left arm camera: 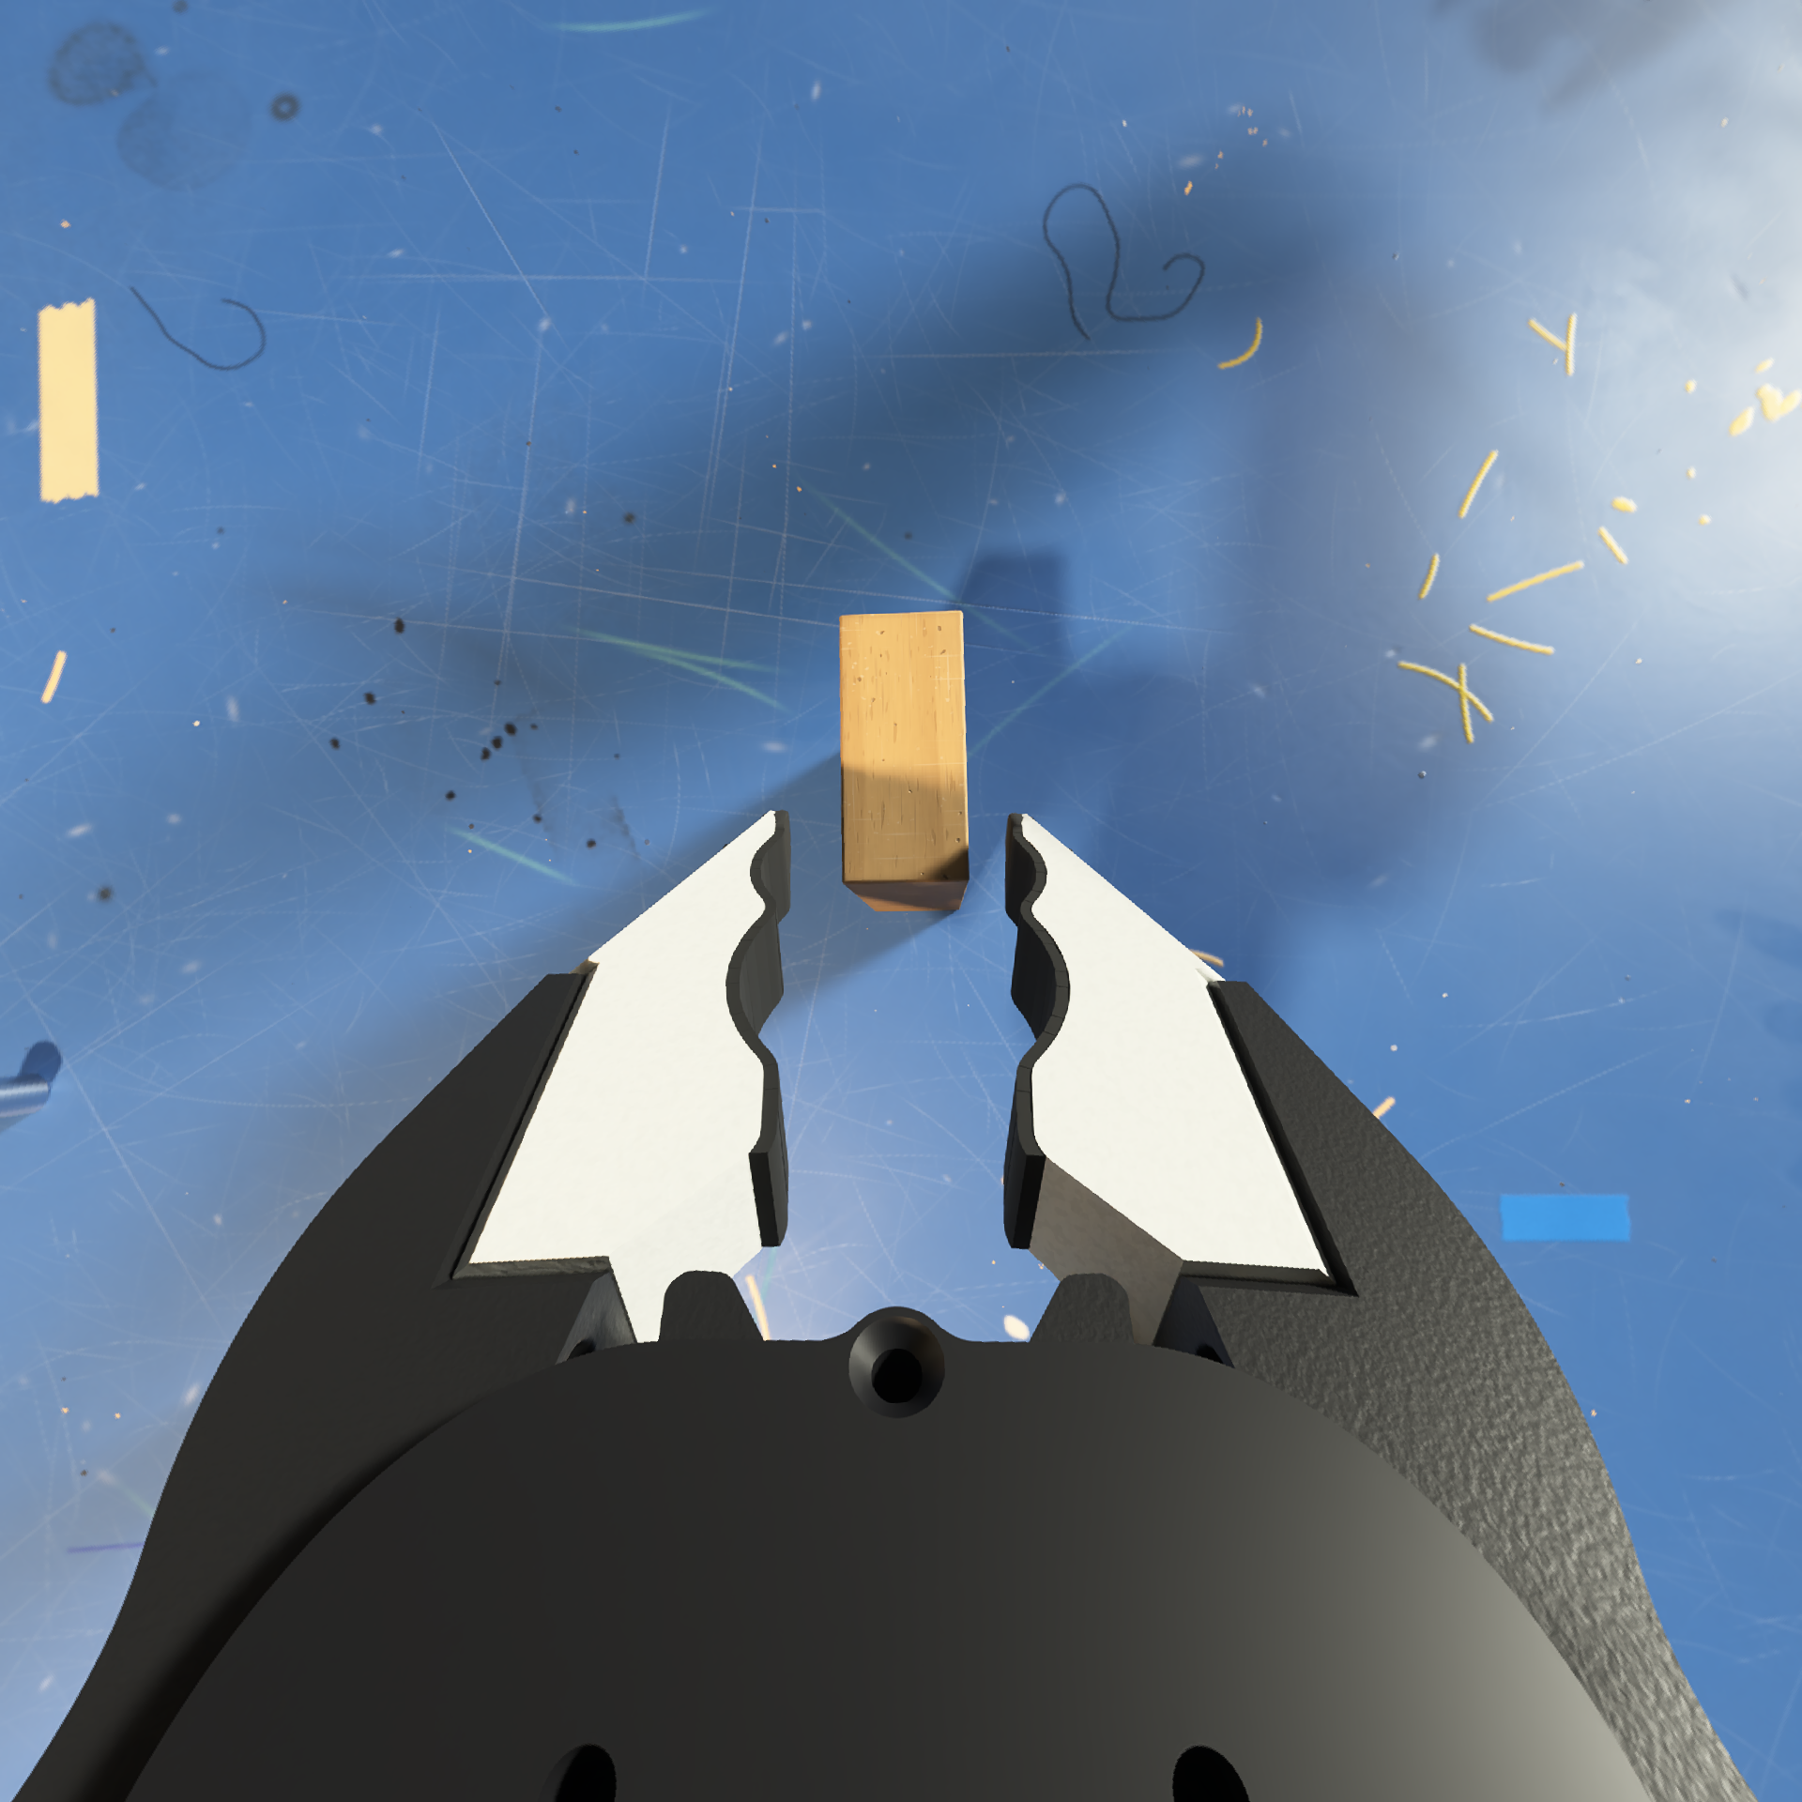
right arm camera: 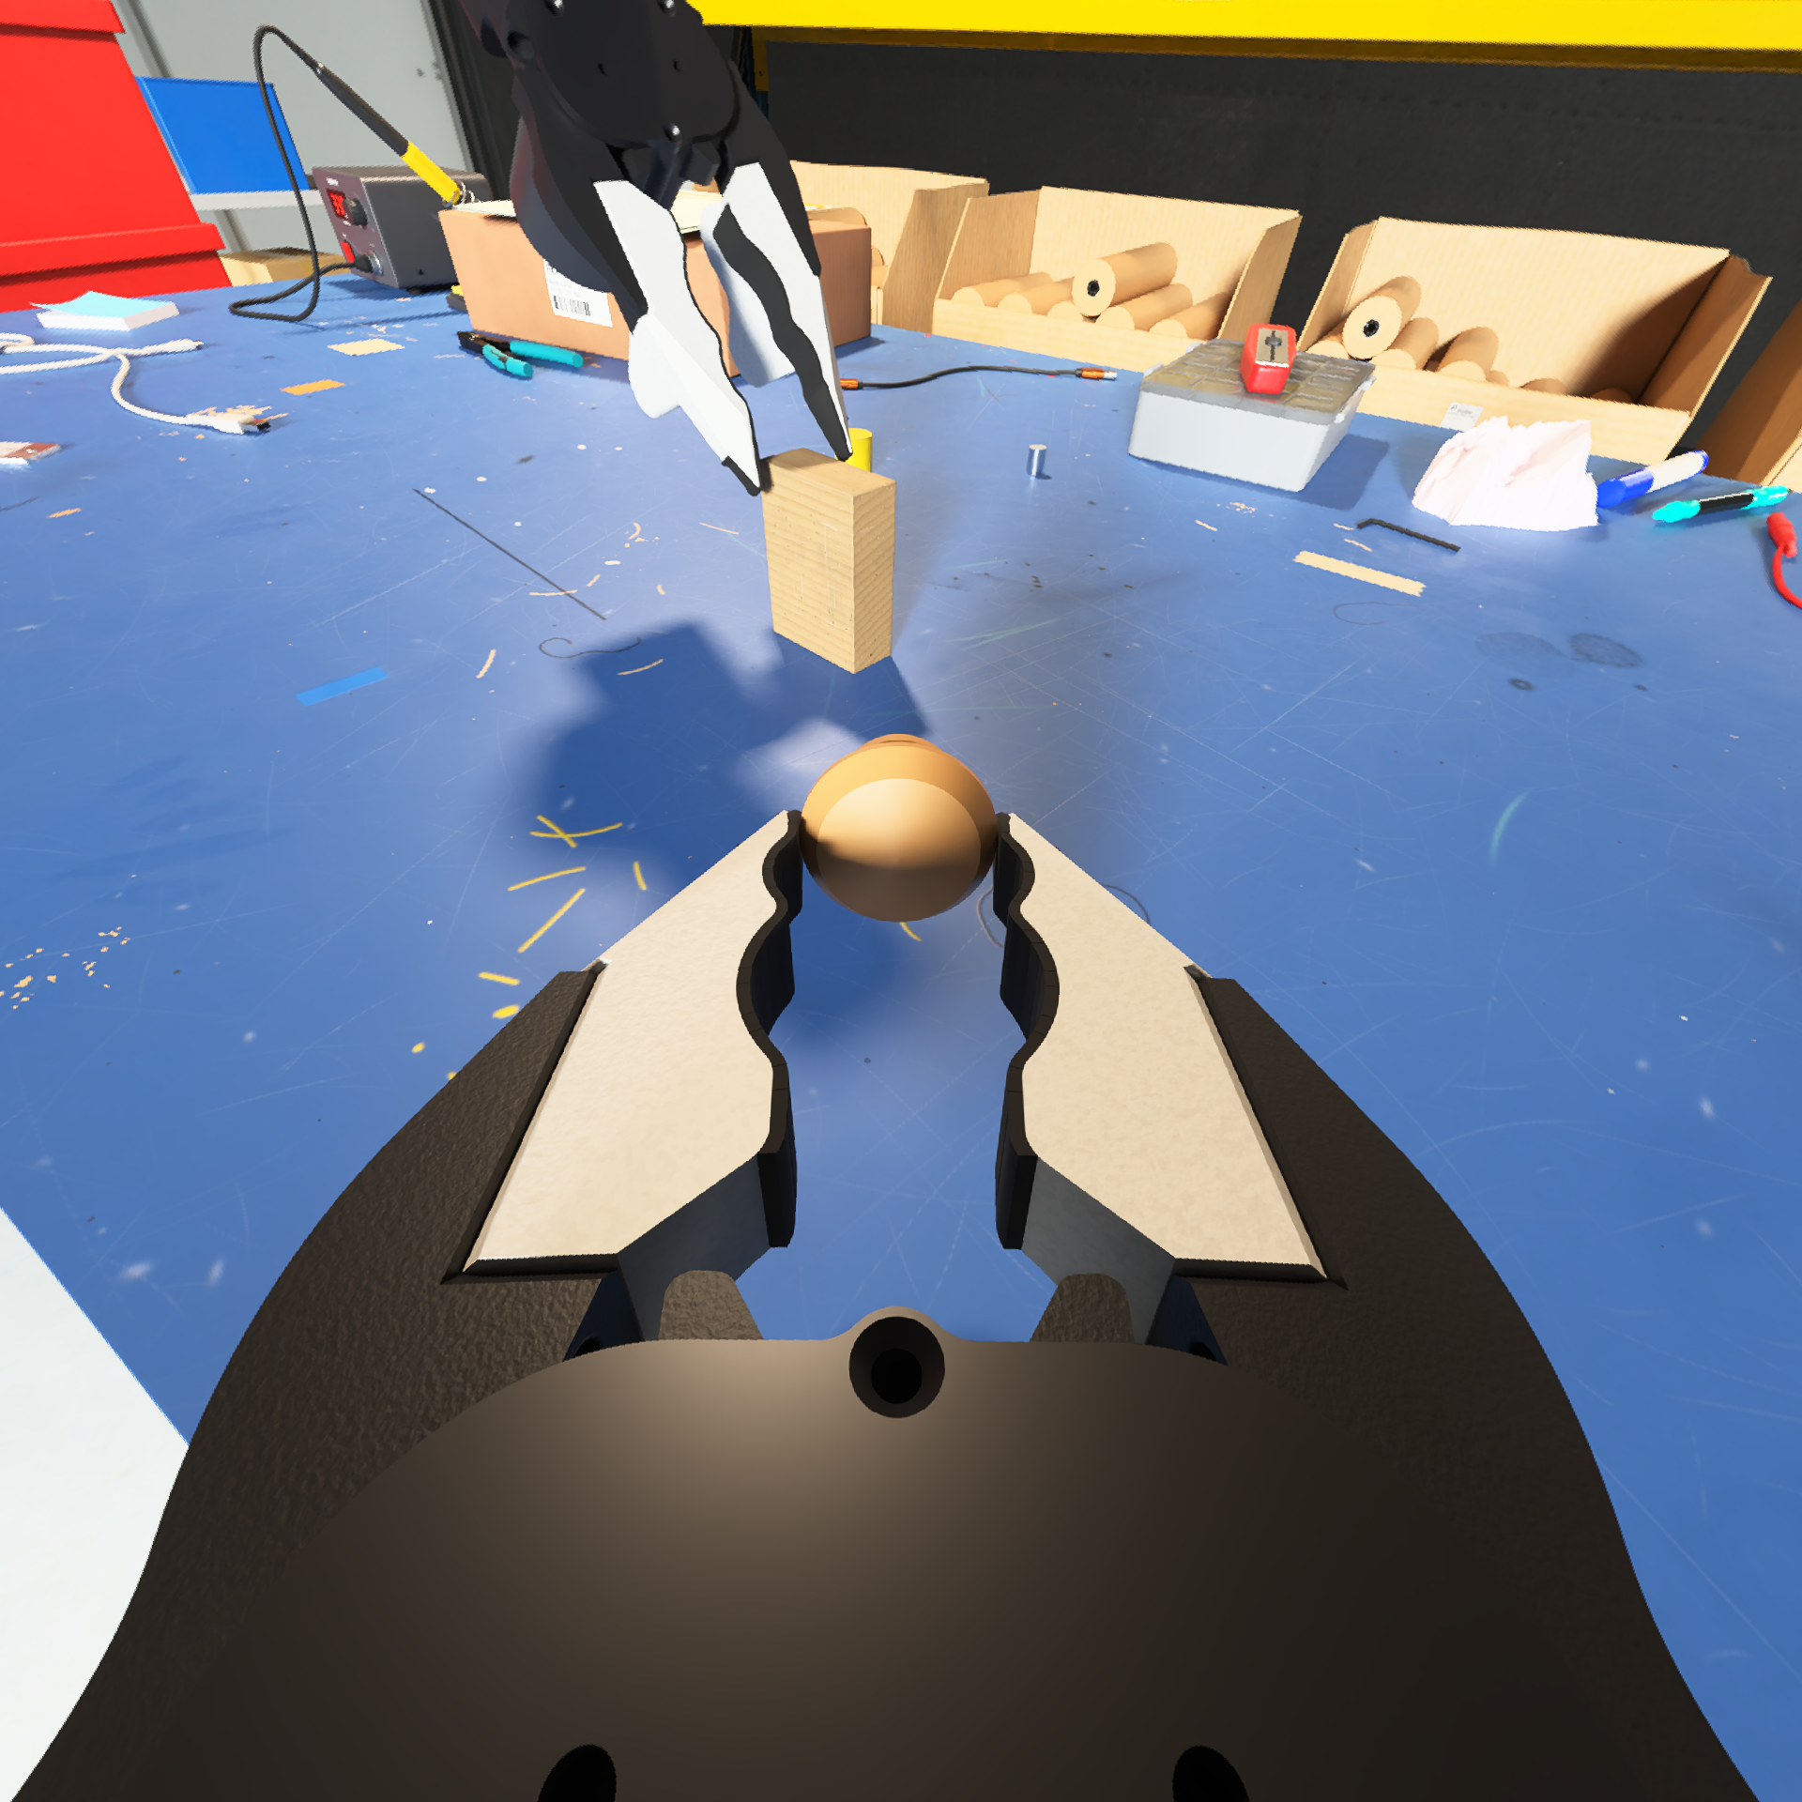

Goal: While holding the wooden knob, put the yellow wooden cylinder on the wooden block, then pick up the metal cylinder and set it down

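Knob [right arm camera: 895,829] clenched between right gripper [right arm camera: 897,839] fingertips, above the blue desk [right arm camera: 1268,878]. Left gripper [left arm camera: 897,839], jaws apart and empty, hovers over the upright wooden block [left arm camera: 903,751] mid-desk. Yellow cylinder [right arm camera: 860,447] behind block toward far edge; metal cylinder [right arm camera: 1037,460] nearby.

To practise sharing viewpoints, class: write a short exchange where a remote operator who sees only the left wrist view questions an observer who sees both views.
Operator: My open left gripper looks down on the wooden block. I see no yellow wooden cylinder. Where is it?
Observer: The right wrist view shows the yellow wooden cylinder peeking out behind the block's far top corner, not on top of it. Its lower part is hidden.
Operator: Is the wooden knob held?
Observer: Yes. The right gripper is closed on the wooden knob, which is clear of the blue table.
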Robot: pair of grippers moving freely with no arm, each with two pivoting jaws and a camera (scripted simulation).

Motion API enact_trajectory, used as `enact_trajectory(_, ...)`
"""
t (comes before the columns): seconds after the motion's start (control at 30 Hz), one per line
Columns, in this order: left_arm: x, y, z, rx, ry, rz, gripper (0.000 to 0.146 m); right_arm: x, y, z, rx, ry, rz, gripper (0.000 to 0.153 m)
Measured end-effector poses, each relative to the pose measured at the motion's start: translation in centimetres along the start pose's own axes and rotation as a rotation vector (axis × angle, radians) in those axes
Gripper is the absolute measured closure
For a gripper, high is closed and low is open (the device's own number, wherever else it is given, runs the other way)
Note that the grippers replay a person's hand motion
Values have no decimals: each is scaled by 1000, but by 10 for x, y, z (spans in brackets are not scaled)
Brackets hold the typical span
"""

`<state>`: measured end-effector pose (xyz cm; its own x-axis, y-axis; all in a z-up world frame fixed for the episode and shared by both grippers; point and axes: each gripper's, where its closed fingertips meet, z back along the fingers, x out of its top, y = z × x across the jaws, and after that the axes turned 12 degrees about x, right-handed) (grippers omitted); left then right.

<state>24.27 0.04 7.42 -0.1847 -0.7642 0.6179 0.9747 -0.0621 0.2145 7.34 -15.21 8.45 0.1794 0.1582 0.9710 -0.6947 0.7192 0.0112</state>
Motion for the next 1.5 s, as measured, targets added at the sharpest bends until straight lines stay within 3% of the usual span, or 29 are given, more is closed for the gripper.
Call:
enact_trajectory(0.13,0,-2,-5,-23,27,-41,112,0,2,-2,5,3,4,114)
enact_trajectory(0.23,1,-2,-5,-44,26,-74,112,-1,1,-1,0,8,0,114)
enact_trajectory(0.43,1,-3,-5,-70,40,-99,93,-2,-1,0,-5,8,-5,114)
enact_trajectory(0.53,1,-1,-5,-69,46,-94,92,-2,-1,-1,-3,11,-4,114)
enact_trajectory(0.67,15,7,6,-66,-27,-33,80,-2,-2,0,-11,15,-10,114)
enact_trajectory(0.73,27,25,19,-18,-106,41,75,-2,-4,2,-20,10,-20,114)
enact_trajectory(0.83,29,76,35,191,-137,185,74,-3,-7,4,-33,1,-33,114)
enact_trajectory(0.97,-20,144,49,487,98,376,77,-3,-8,6,-37,-2,-34,114)
enact_trajectory(1.03,-51,163,52,533,262,455,79,-5,-8,6,-34,-2,-38,114)
enact_trajectory(1.13,-89,177,48,496,450,508,79,-6,-7,5,-30,2,-35,114)
enact_trajectory(1.3,-135,191,42,365,656,317,80,-6,-8,9,-33,3,-27,114)
enact_trajectory(1.5,-166,206,41,248,731,229,77,-15,-17,19,-72,16,-56,114)
